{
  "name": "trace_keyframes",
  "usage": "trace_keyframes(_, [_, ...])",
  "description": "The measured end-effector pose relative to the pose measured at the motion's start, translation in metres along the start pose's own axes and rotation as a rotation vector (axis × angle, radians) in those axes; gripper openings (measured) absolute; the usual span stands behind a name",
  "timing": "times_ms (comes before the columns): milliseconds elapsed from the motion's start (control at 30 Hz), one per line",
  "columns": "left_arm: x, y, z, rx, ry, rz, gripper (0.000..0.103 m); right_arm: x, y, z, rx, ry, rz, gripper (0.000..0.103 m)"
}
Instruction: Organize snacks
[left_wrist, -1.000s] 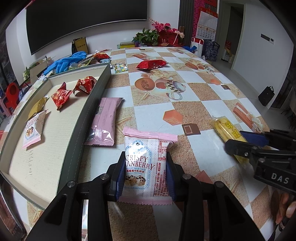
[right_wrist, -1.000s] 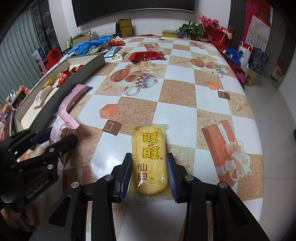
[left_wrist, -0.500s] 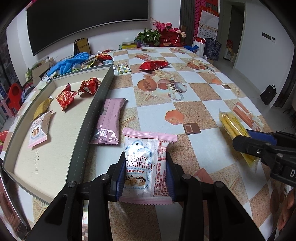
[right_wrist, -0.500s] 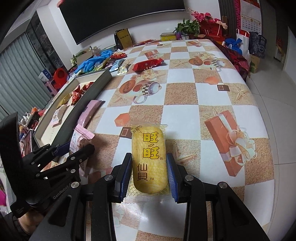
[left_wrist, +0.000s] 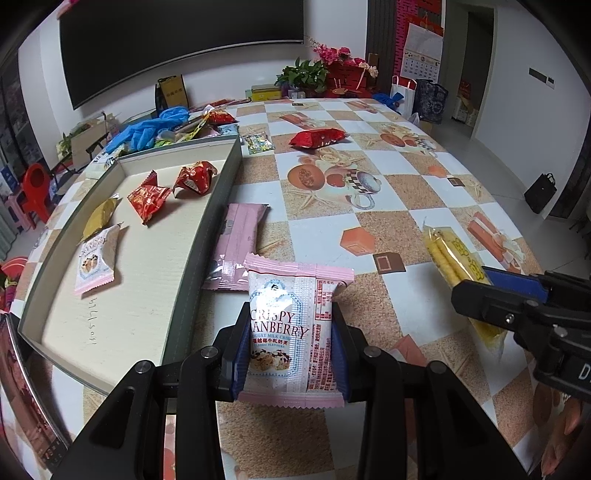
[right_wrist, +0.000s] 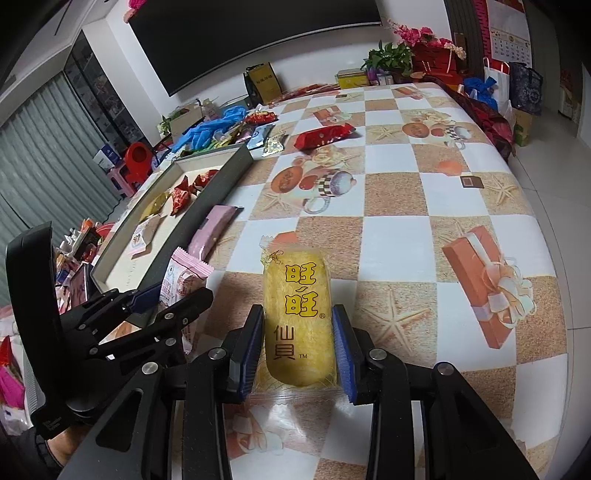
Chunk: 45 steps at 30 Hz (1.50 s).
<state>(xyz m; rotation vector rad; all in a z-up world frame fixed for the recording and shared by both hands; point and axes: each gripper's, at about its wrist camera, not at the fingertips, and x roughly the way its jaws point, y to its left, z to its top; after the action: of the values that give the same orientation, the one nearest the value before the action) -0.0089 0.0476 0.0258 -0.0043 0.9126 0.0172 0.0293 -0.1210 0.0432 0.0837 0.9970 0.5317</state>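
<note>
Left gripper (left_wrist: 291, 350): clamped on a pink cranberry nougat packet (left_wrist: 295, 325), held above the table edge.
Right gripper (right_wrist: 299, 350): clamped on a yellow rice cracker pack (right_wrist: 297, 317), its long axis running away along the fingers.
Tray (left_wrist: 218, 229): lies to the far left of both grippers, its near wall closest to the left gripper.
Pose: both grippers tilt steeply down, side by side, the left one nearer the tray.
Tray contents: four small snacks inside; a pink wafer pack (left_wrist: 240, 240) lies just outside the wall.

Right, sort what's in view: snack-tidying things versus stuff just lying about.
Job:
cranberry packet in left gripper
yellow cracker packet in right gripper
tray
pink packet
red packet

Lying about:
blue gloves
flowers
calendar
</note>
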Motion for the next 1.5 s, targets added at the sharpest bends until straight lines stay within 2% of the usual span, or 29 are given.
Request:
trace_keyframes(800, [-0.027, 0.06, 0.008, -0.118, -0.019, 0.029, 0.041, 0.013, 0.068, 0.025, -0.116, -0.004, 0.075, 0.038])
trace_keyframes(1267, [-0.032, 0.088, 0.003, -0.185, -0.023, 0.052, 0.041, 0.023, 0.088, 0.028, -0.145, 0.014, 0.095, 0.038])
trace_keyframes(1500, [-0.031, 0.118, 0.005, -0.246, -0.018, 0.083, 0.041, 0.035, 0.111, 0.039, -0.183, 0.028, 0.125, 0.038])
